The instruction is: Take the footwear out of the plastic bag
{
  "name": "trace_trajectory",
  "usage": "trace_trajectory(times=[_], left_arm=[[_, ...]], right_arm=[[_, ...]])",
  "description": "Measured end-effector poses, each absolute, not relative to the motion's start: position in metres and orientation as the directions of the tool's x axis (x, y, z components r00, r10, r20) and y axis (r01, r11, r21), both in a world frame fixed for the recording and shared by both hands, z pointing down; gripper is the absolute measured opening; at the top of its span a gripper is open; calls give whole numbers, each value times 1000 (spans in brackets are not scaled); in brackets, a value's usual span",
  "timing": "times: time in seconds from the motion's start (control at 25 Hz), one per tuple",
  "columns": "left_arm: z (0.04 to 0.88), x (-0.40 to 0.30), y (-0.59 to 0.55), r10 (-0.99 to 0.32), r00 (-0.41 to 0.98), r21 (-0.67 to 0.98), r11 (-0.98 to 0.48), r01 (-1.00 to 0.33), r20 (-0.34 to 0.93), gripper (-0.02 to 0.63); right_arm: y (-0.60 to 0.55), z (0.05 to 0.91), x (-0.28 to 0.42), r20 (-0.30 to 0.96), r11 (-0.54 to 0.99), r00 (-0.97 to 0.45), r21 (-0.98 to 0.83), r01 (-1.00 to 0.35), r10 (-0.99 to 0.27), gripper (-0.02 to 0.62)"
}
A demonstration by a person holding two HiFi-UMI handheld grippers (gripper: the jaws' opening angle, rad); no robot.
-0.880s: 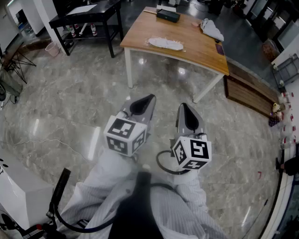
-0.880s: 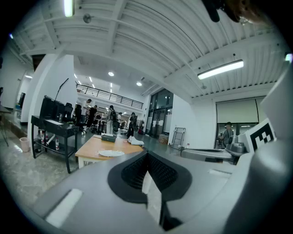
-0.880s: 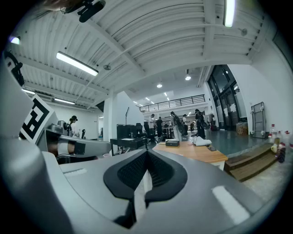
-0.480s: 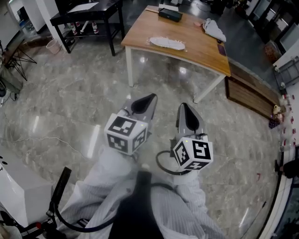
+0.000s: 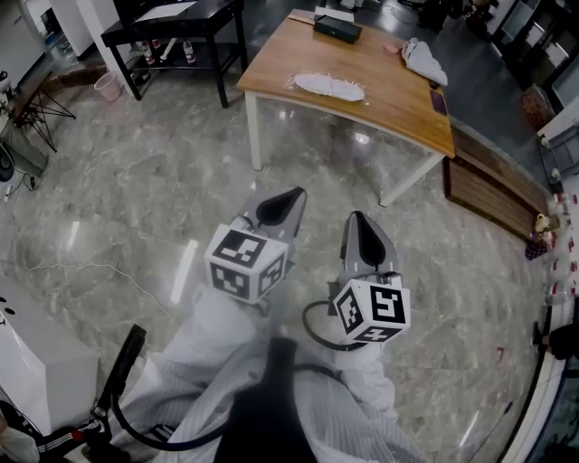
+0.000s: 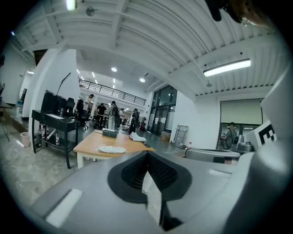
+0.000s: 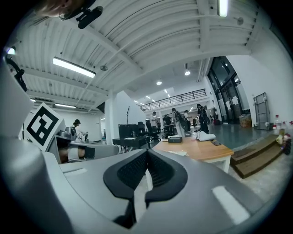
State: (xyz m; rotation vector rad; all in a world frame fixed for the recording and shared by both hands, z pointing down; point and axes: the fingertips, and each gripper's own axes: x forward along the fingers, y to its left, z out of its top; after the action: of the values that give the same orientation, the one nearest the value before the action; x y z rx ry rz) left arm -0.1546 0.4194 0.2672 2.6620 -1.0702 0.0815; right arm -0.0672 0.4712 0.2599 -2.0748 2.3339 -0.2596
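Observation:
A flat white item in a clear plastic bag [image 5: 330, 87] lies on the wooden table [image 5: 398, 95], far ahead of both grippers. The same bag [image 6: 111, 149] shows small in the left gripper view and the bag [image 7: 178, 153] again in the right gripper view. My left gripper [image 5: 291, 193] and right gripper [image 5: 355, 218] are held side by side over the marble floor, well short of the table. Both point towards it. Their jaws are shut with nothing between them, as the left gripper [image 6: 146, 153] and right gripper [image 7: 146, 153] show close up.
A black box [image 5: 336, 27], a white bundle [image 5: 423, 61] and a dark flat object [image 5: 440, 101] also lie on the table. A black desk [image 5: 172, 23] stands back left, a low wooden platform [image 5: 493, 185] at the right, a white cabinet [image 5: 36, 362] at lower left. People stand far behind.
Hardly anything differs. The view has drifted slightly, so the table sits a little more to the right; the right gripper hangs slightly lower. Both grippers stay shut.

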Motion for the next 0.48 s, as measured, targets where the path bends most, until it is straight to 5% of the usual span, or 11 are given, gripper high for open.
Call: trace_trajectory(times=[0.48], left_arm=[[278, -112, 208, -646, 748, 241, -710, -662, 152, 2]], right_arm=[[265, 276, -24, 129, 76, -90, -110, -991, -988, 14]])
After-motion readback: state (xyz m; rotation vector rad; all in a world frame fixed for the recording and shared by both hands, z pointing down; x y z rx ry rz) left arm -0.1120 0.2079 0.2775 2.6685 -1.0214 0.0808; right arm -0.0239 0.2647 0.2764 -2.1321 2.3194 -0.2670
